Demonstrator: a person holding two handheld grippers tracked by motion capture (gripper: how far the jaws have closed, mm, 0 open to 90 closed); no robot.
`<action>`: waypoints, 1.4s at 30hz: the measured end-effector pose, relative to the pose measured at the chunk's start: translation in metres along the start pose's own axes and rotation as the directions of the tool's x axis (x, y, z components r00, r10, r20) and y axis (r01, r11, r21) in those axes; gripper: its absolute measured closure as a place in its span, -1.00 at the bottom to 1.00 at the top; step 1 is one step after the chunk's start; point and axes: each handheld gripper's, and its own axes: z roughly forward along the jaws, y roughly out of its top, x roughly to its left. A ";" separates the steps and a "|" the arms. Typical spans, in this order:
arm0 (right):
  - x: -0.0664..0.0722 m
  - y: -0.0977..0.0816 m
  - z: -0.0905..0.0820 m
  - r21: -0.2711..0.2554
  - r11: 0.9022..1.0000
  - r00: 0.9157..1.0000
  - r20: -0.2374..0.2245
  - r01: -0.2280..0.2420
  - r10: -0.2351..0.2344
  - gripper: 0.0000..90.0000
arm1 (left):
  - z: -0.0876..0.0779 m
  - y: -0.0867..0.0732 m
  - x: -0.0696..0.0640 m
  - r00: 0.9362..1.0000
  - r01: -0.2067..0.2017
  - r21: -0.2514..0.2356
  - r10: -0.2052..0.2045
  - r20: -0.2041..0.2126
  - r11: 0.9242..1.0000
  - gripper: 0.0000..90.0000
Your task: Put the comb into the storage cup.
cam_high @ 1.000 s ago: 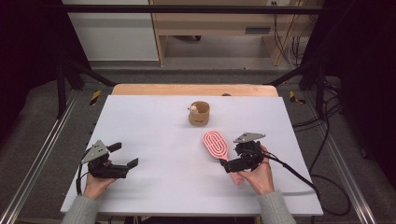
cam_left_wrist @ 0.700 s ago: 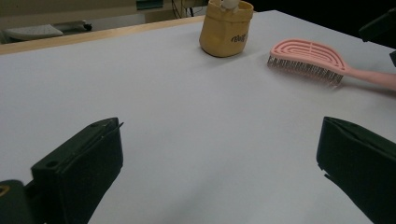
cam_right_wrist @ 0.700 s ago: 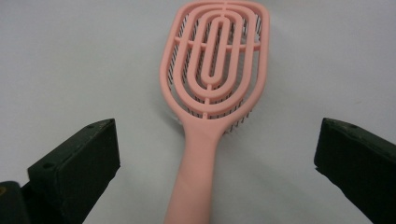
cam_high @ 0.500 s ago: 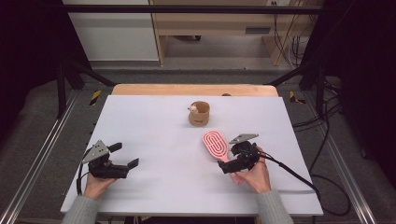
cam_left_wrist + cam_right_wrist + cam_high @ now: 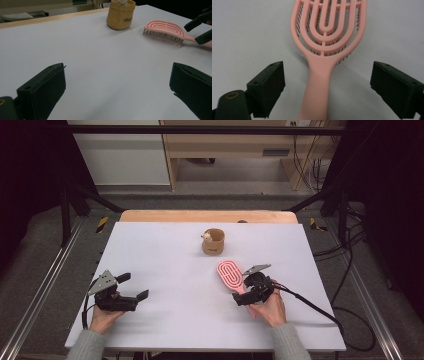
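The pink hairbrush [image 5: 322, 62] lies flat on the white table [image 5: 165, 250], bristles down. Its long axis runs from the right gripper [image 5: 248, 296]: handle between the jaws, head pointing away twd. the tan pouch [image 5: 213, 241]. The jaws have just been closing but are apart, w/o touching the handle. Nothing blocks. Left gripper [image 5: 131, 287] is released, well apart.

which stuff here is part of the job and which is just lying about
In the job:
- pink hairbrush, bristles down on the table, its handle between the right tongs; the jaws have just been closing but do not touch it

Lying about:
- tan cup with a small white thing inside, farther back
- left tongs, open over bare white table, nothing between them
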 end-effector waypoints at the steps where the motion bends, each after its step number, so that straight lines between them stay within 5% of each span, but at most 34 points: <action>1: 0.000 0.000 0.001 0.000 1.000 1.000 -0.002 -0.004 0.004 -0.67 | 0.000 0.000 0.000 1.000 0.000 0.000 0.000 0.001 1.000 -0.99; 10: -0.003 -0.003 0.006 0.011 0.999 0.999 -0.032 -0.030 0.030 -0.25 | 0.000 0.000 0.000 1.000 0.000 0.001 0.000 0.002 1.000 -0.99; 42: -0.002 -0.003 0.011 0.039 0.999 0.998 -0.044 -0.038 0.039 0.50 | 0.001 0.000 0.000 1.000 -0.002 0.004 0.002 0.002 1.000 -0.99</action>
